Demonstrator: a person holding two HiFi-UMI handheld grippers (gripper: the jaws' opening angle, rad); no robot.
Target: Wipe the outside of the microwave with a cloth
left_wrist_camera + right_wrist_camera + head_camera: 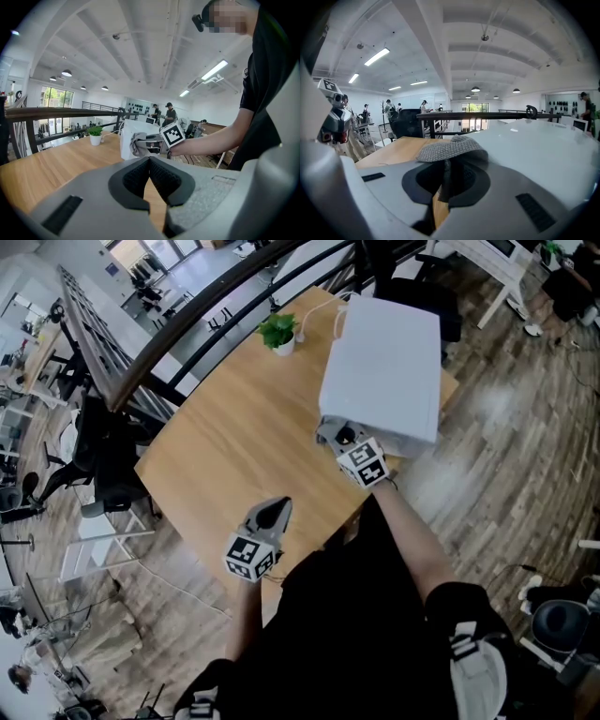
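The white microwave (386,362) stands on the wooden table (239,451), at its right side. My right gripper (339,434) is shut on a grey cloth (450,150) and holds it against the microwave's near left corner. From the right gripper view the cloth folds over the jaws, with the microwave's white side (539,150) right beside it. My left gripper (274,514) hovers over the table's near edge, jaws shut with nothing between them. The left gripper view looks across the table at the microwave (133,138), the cloth (138,142) and the right gripper (151,143).
A small potted plant (279,332) stands at the table's far edge, with a white cable (317,322) running beside it to the microwave. A dark railing (187,324) runs behind the table. Office chairs (103,451) stand to the left on the wood floor.
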